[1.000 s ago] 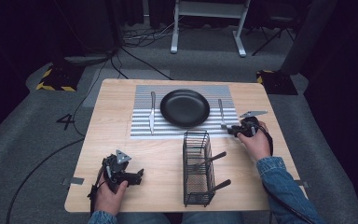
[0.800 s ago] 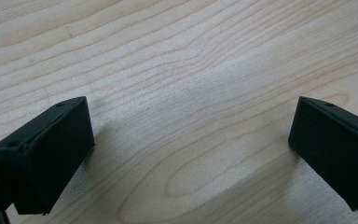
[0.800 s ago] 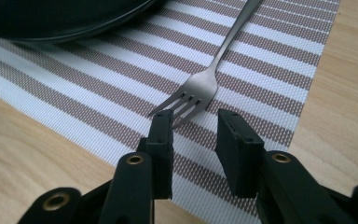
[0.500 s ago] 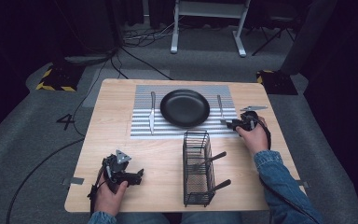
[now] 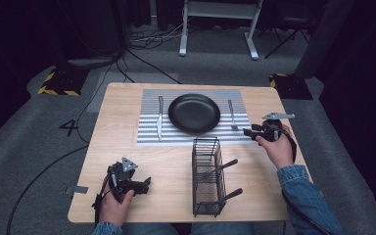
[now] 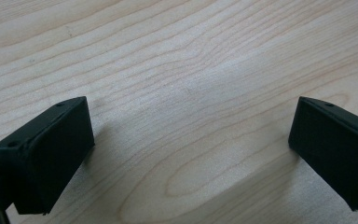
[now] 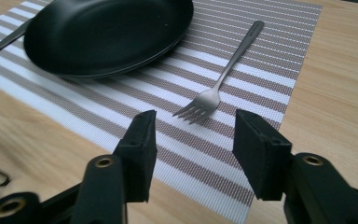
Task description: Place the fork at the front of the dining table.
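Observation:
A black plate [image 5: 194, 113] sits in the middle of a striped placemat [image 5: 149, 137], with a knife [image 5: 160, 117] to its left and a fork [image 5: 231, 115] to its right. My right gripper [image 5: 248, 131] hovers low at the mat's right front corner and points left. In the right gripper view its jaws [image 7: 193, 135] stand apart with nothing between them. They have just been opening, and the fork [image 7: 223, 77] lies on the mat just beyond them, next to the plate [image 7: 107, 32]. My left gripper [image 5: 144, 185] rests at the front left, open [image 6: 186, 135] over bare wood.
A black wire basket [image 5: 207, 176] stands at the table's front middle. Two black-handled utensils [image 5: 225, 165] stick out of its right side. The wooden table [image 5: 117, 107] has bare wood around the mat. Cables and a stand's legs lie on the floor beyond.
My right gripper has drawn back a little to the right from the fork and risen slightly, and its jaws stand wider. The fork lies where it was. The left hand has not moved.

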Demonstrator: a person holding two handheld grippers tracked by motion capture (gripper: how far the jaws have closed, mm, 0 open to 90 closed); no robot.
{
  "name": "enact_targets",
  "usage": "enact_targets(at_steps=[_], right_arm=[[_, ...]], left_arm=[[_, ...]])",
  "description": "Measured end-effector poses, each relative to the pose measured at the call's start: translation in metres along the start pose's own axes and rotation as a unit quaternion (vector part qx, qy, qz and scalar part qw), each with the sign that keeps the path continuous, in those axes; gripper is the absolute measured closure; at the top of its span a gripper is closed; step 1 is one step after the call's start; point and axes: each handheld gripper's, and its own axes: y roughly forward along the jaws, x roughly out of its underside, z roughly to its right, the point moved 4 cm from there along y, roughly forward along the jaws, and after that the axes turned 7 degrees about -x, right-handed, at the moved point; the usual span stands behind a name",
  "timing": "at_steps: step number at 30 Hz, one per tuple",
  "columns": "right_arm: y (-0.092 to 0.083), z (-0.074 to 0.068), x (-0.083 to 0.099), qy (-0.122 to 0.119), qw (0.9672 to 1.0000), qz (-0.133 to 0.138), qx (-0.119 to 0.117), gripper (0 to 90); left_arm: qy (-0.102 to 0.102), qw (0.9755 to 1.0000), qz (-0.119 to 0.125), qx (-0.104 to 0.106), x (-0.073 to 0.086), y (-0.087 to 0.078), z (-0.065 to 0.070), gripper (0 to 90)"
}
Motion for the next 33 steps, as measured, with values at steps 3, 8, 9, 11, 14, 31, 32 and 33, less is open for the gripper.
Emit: enact_targets(at_steps=[3,8,9,11,14,31,32,33], right_arm=[[-0.015,-0.009,0.004,-0.008,1.0000,-0.003,-0.006,44.5],[-0.033,-0.017,0.009,-0.014,0.9998,-0.007,-0.011,43.5],[-0.038,-0.019,0.010,-0.010,0.9999,-0.004,-0.012,43.2],[-0.045,-0.022,0.014,-0.004,0.9998,-0.002,-0.017,42.4],[-0.052,-0.026,0.019,-0.004,0.9998,-0.005,-0.021,41.7],[-0.075,-0.036,0.083,0.006,0.9998,0.002,-0.020,41.2],[-0.075,-0.036,0.083,0.006,0.9998,0.002,-0.020,41.2],[-0.075,-0.035,0.087,0.008,0.9998,0.001,-0.017,41.1]], left_arm=[[0.000,1.0000,0.000,0.000,0.000,0.000,0.000,0.1],[0.000,1.0000,0.000,0.000,0.000,0.000,0.000,0.1],[0.000,1.0000,0.000,0.000,0.000,0.000,0.000,0.1],[0.000,1.0000,0.000,0.000,0.000,0.000,0.000,0.1],[0.000,1.0000,0.000,0.000,0.000,0.000,0.000,0.1],[0.000,1.0000,0.003,0.001,-0.001,0.001,0.000,0.1],[0.000,1.0000,0.003,0.001,-0.001,0.001,0.000,0.1],[-0.001,1.0000,0.004,0.001,-0.001,0.001,0.000,0.1]])
